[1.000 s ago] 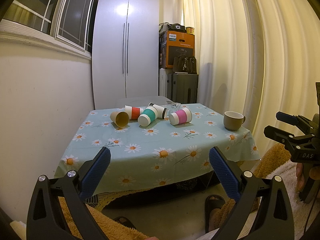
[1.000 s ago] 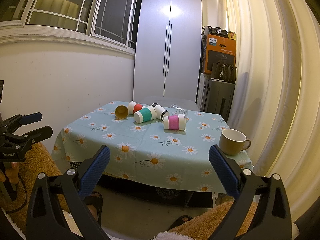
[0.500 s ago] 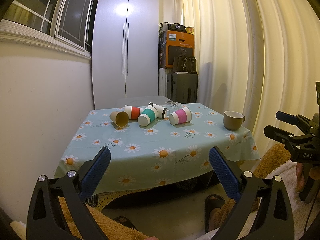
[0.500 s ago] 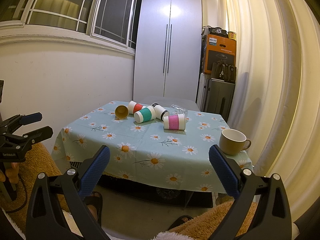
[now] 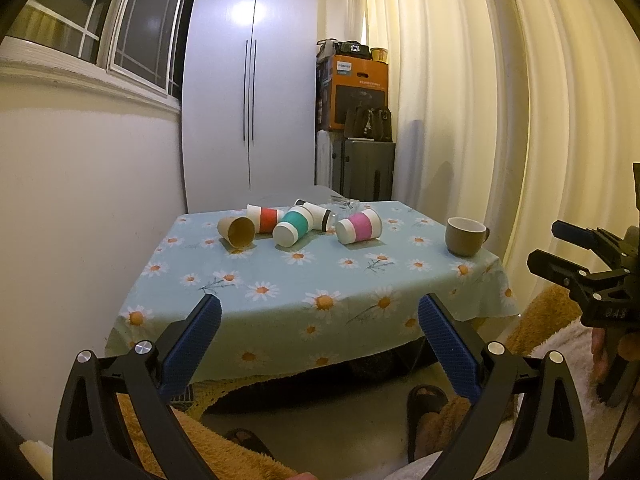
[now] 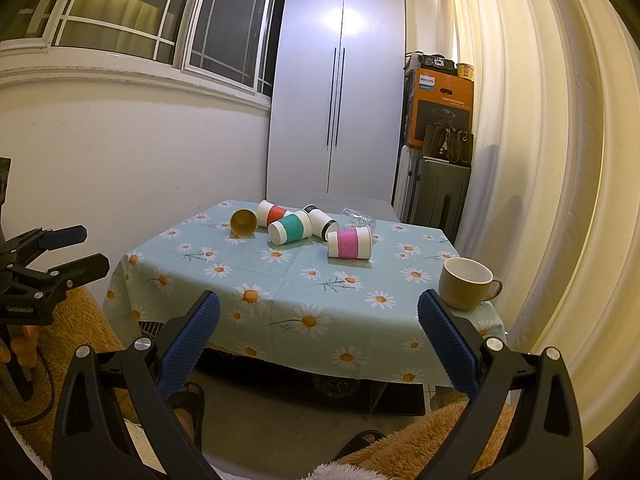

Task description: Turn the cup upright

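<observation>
Several paper cups lie on their sides at the far end of the table: a plain brown cup (image 5: pixel 237 232) (image 6: pixel 243 222), a red-banded cup (image 5: pixel 262 218) (image 6: pixel 272 213), a teal-banded cup (image 5: pixel 294 226) (image 6: pixel 291 228), a black-banded cup (image 5: pixel 319 215) (image 6: pixel 321 220) and a pink-banded cup (image 5: pixel 359 226) (image 6: pixel 349 242). A clear glass (image 6: pixel 359 219) lies behind them. A brown mug (image 5: pixel 464 236) (image 6: pixel 466 283) stands upright at the right edge. My left gripper (image 5: pixel 319 326) and right gripper (image 6: pixel 319 326) are both open and empty, held off the table's near edge.
The table (image 5: pixel 280 292) has a daisy-print cloth hanging over its front. A white wall is on the left, curtains (image 6: pixel 540 160) on the right, a wardrobe and stacked boxes behind. Fluffy rug and slippered feet lie below.
</observation>
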